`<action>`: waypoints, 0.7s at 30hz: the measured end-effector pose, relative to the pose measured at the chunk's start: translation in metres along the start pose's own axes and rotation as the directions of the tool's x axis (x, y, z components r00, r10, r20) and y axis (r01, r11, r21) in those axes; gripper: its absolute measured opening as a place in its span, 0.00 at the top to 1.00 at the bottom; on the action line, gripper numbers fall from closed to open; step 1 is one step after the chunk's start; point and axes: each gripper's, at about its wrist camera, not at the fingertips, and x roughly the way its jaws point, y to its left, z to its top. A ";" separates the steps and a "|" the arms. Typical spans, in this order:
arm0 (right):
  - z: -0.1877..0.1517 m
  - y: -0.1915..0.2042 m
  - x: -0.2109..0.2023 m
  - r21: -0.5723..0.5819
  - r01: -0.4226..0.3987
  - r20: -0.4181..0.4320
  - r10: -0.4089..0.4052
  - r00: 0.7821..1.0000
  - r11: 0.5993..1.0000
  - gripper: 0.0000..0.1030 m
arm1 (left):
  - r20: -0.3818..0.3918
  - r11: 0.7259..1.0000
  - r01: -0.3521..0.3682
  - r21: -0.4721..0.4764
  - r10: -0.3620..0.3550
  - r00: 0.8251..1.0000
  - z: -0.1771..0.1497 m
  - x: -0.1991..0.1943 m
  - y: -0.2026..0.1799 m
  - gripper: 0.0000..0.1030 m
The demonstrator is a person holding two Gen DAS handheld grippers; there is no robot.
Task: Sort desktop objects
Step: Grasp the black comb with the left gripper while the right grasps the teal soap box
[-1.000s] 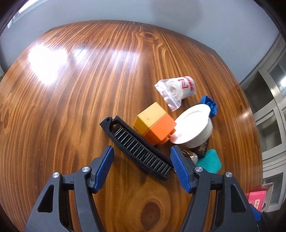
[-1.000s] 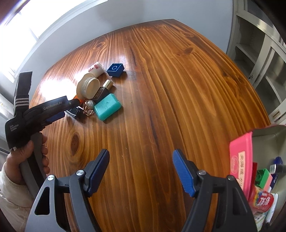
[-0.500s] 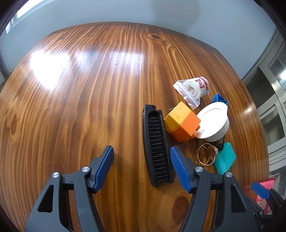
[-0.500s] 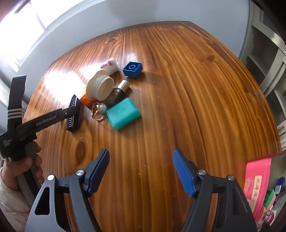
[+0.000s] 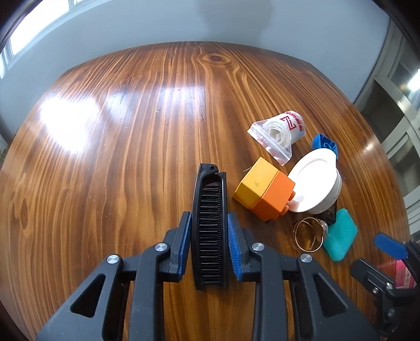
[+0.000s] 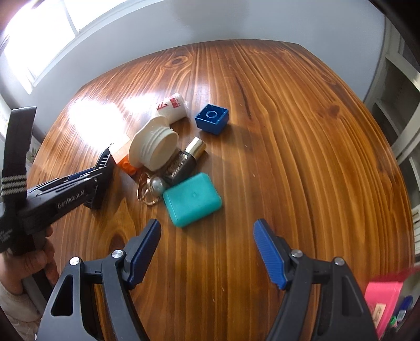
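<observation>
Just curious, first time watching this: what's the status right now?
Left gripper shut on comb. Right gripper open, empty, near teal case. Orange block close beside comb.

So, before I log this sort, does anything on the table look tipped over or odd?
Yes: the white jar lies on its side, open mouth showing, leaning on the orange block. The small dark bottle also lies flat beside it.

Glossy wooden table [image 5: 147, 136], grey wall [image 6: 236, 23], bright window [image 6: 39, 28].

Left tool [image 5: 209, 246] low centre of its frame, pads pressed inward on something; right tool [image 6: 207, 251] spread wide, bottom centre.
</observation>
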 end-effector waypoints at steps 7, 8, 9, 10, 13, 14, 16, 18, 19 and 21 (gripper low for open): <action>0.010 0.011 0.016 -0.083 0.004 -0.008 -0.005 1.000 0.997 0.25 | 0.019 1.000 0.012 -0.026 -0.011 1.000 -0.009 -0.019 0.008 0.72; 0.011 0.012 0.019 -0.095 0.010 -0.009 -0.011 1.000 0.995 0.25 | 0.020 0.999 0.015 -0.029 -0.014 1.000 -0.010 -0.022 0.009 0.72; 0.012 0.014 0.021 -0.108 0.013 -0.011 -0.014 1.000 0.994 0.25 | 0.020 0.999 0.019 -0.034 -0.018 1.000 -0.012 -0.025 0.009 0.72; 0.014 0.015 0.024 -0.117 0.014 -0.013 -0.016 1.000 0.993 0.25 | 0.020 0.999 0.022 -0.038 -0.021 1.000 -0.013 -0.026 0.009 0.72; 0.015 0.018 0.032 -0.156 0.042 -0.017 -0.045 0.999 0.987 0.26 | 0.019 0.999 0.027 -0.043 -0.026 0.999 -0.014 -0.031 0.009 0.72; 0.016 0.019 0.035 -0.170 0.050 -0.022 -0.055 0.998 0.984 0.31 | 0.018 0.999 0.028 -0.045 -0.027 0.999 -0.015 -0.032 0.007 0.72; 0.017 0.021 0.034 -0.193 0.061 -0.010 -0.064 0.998 0.979 0.37 | 0.016 0.999 0.029 -0.045 -0.028 0.999 -0.021 -0.037 0.008 0.72; 0.018 0.022 0.034 -0.197 0.057 -0.009 -0.060 0.998 0.979 0.44 | 0.013 0.999 0.028 -0.043 -0.028 1.000 -0.022 -0.036 0.005 0.72; 0.018 0.022 0.034 -0.196 0.057 -0.011 -0.060 0.998 0.979 0.44 | 0.011 0.999 0.028 -0.041 -0.028 1.000 -0.024 -0.038 0.004 0.72; 0.017 0.021 0.033 -0.190 0.051 -0.017 -0.055 0.998 0.980 0.44 | 0.010 0.999 0.027 -0.036 -0.027 1.000 -0.026 -0.041 0.001 0.72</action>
